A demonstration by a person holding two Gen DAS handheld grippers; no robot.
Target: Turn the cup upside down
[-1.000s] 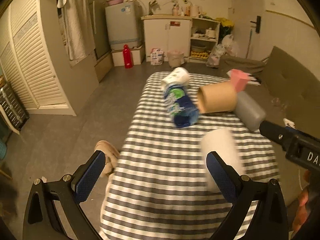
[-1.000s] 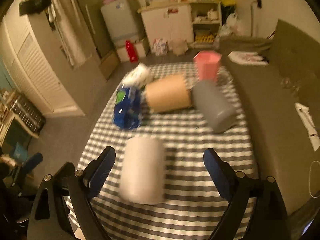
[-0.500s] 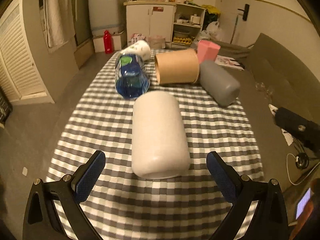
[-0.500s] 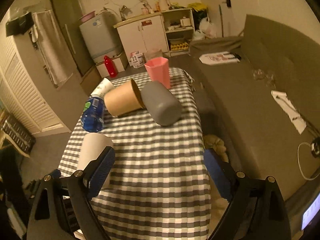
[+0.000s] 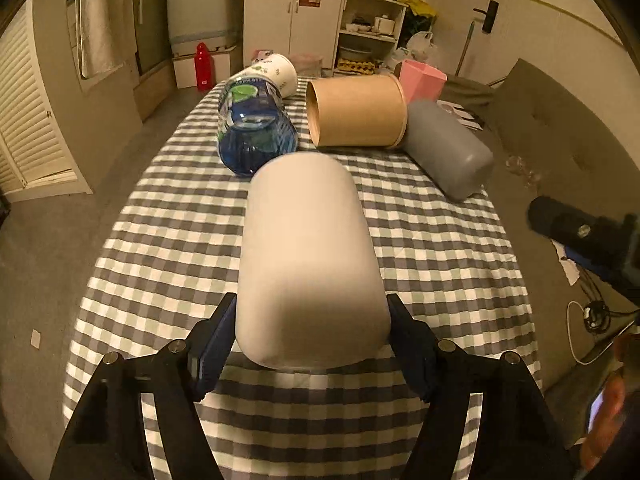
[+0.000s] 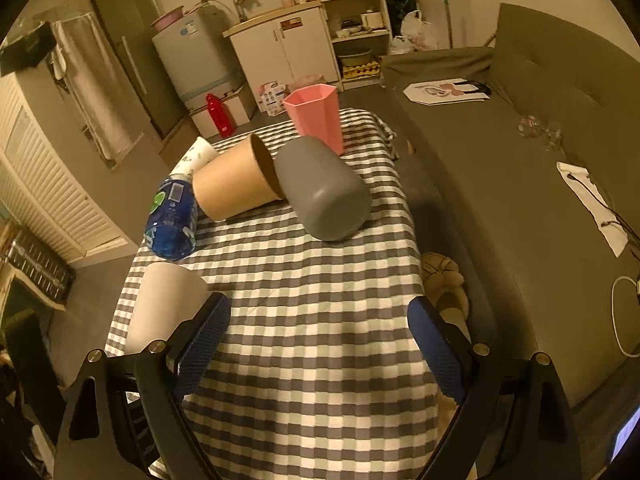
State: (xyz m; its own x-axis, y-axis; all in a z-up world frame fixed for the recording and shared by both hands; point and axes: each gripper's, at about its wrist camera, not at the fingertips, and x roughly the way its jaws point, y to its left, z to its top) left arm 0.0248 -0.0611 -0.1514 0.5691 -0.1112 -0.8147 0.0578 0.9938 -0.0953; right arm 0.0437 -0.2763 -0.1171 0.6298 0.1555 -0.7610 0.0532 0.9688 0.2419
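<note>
White cup [image 5: 308, 256] lying on its side on our checked table [image 5: 440, 248], its closed end clasped between the left gripper [image 5: 310, 336] pads.

It looks light, rigid and smooth; we judge mid-body safest. Right gripper [image 6: 320, 340] hangs spread, holding nothing.

Both wrist cams look fwd, down over checked table [image 5: 168, 216]; left close in, right further back, offset right

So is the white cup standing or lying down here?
Lying on its side. The white cup stretches lengthwise along the checked tablecloth, its near end between the left hand-held gripper fingers.
</note>
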